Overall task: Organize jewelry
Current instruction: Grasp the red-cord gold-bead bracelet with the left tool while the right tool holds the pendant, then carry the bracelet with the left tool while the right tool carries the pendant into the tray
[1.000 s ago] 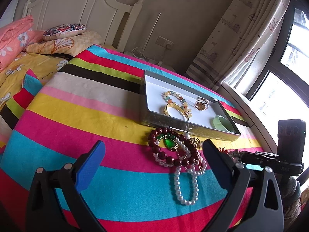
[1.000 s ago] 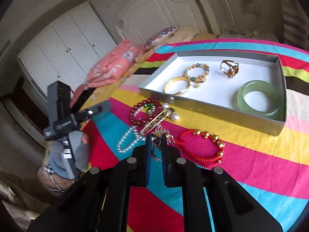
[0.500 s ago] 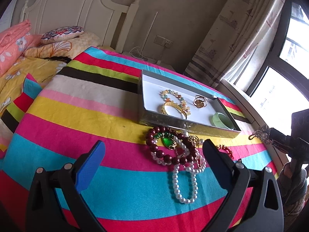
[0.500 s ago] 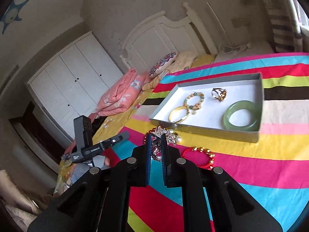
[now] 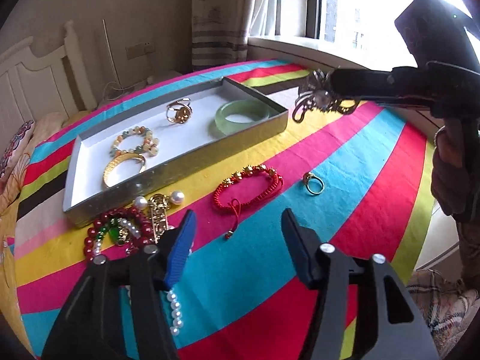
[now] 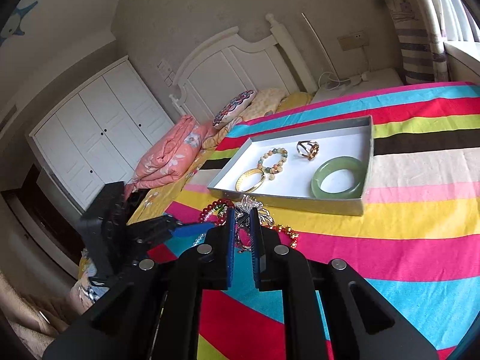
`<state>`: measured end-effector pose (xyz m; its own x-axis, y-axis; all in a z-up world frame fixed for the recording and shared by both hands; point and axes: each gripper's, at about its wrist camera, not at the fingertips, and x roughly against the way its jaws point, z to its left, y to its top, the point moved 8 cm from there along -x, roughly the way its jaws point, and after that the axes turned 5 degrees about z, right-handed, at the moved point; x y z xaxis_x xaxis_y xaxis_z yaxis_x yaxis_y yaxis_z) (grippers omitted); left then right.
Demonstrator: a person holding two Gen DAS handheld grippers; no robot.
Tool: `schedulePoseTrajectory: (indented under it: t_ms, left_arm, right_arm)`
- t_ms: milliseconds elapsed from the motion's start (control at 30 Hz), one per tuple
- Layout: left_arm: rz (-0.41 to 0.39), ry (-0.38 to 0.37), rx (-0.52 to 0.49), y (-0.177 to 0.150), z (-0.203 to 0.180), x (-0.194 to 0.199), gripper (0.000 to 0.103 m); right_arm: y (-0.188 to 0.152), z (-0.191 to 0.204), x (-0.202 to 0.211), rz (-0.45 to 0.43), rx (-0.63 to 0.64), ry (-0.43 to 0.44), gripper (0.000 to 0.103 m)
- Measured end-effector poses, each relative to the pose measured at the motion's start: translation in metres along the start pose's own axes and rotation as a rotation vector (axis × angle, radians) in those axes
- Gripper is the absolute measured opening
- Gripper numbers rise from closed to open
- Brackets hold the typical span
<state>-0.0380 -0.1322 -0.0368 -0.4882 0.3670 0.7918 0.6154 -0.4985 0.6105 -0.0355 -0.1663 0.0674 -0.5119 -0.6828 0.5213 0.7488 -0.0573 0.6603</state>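
- Setting: a bedroom with a white headboard [image 6: 237,69], white wardrobe doors [image 6: 99,138] and a curtained window [image 5: 360,12]. The work surface [image 5: 345,180] is covered by a cloth in bright stripes of pink, yellow, blue, red and green.
- Held item: a silver ornate brooch with looping metalwork [image 5: 318,97] is pinched between the pressed-together blue pads of the right gripper [image 6: 241,225]. It hangs clear of the cloth, just beside the near right corner of the tray as the left wrist view shows it.
- Tray: a shallow grey rectangular tray with a white floor [image 5: 168,174] lies on the cloth. It contains a pale green jade bangle [image 5: 241,117], a gold ring with a flower top [image 5: 178,112], a bracelet of pastel mixed beads [image 5: 135,142] and a gold textured bangle [image 5: 124,168].
- Loose items in front of the tray: a red woven cord bracelet with gold beads [image 5: 249,187]; a small gold ring [image 5: 313,183] to its right, apart from it; a pile at the left made of a dark red bead bracelet [image 5: 99,234], a green pendant [image 5: 114,234], a gold bar clip with two pearls [image 5: 159,210] and a white pearl strand [image 5: 175,312].
- Left gripper [image 5: 238,234]: jaws are closing, with nothing between them. It hovers above the cloth near the red cord bracelet's tail; the pearl strand passes under its left finger.
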Motion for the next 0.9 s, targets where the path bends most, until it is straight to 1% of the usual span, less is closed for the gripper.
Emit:
schedulePoseTrajectory:
  t_ms: [33, 100, 167, 233, 300, 367, 433, 467, 567, 733, 900]
  left_arm:
    - [0.013, -0.015, 0.004, 0.0, 0.0, -0.005, 0.042]
    - [0.034, -0.028, 0.005, 0.0, 0.0, -0.014, 0.035]
    - [0.045, -0.021, 0.0, 0.002, 0.0, -0.02, 0.035]
    - [0.058, -0.027, -0.003, 0.002, 0.0, -0.025, 0.024]
    - [0.069, -0.021, -0.013, 0.003, 0.0, -0.03, 0.016]
    - [0.069, -0.012, -0.026, 0.004, -0.001, -0.03, 0.002]
    - [0.06, 0.013, -0.026, 0.005, 0.002, -0.03, 0.001]
    - [0.048, 0.007, -0.022, 0.006, 0.002, -0.028, 0.001]
    - [-0.002, 0.02, -0.009, 0.014, 0.005, -0.017, 0.001]
    - [-0.09, 0.0, 0.027, 0.034, 0.01, 0.017, 0.001]
    - [-0.144, 0.001, 0.023, 0.051, 0.011, 0.043, 0.001]
  right_arm:
    - [0.0, -0.001, 0.003, -0.005, -0.001, -0.002, 0.011]
    - [0.0, -0.004, 0.008, -0.014, -0.005, -0.006, 0.011]
    - [0.0, -0.008, 0.012, -0.023, -0.012, -0.006, 0.011]
    - [0.0, -0.009, 0.014, -0.028, -0.017, -0.005, 0.011]
    - [-0.001, -0.011, 0.014, -0.031, -0.02, -0.002, 0.011]
    - [-0.001, -0.01, 0.014, -0.032, -0.021, 0.002, 0.011]
    - [-0.002, -0.01, 0.015, -0.031, -0.02, 0.003, 0.011]
    - [-0.002, -0.01, 0.015, -0.032, -0.019, 0.004, 0.011]
    - [-0.002, -0.008, 0.016, -0.035, -0.018, 0.004, 0.011]
    - [0.0, -0.004, 0.02, -0.047, -0.007, 0.001, 0.011]
    - [0.002, 0.001, 0.022, -0.054, 0.004, 0.002, 0.011]
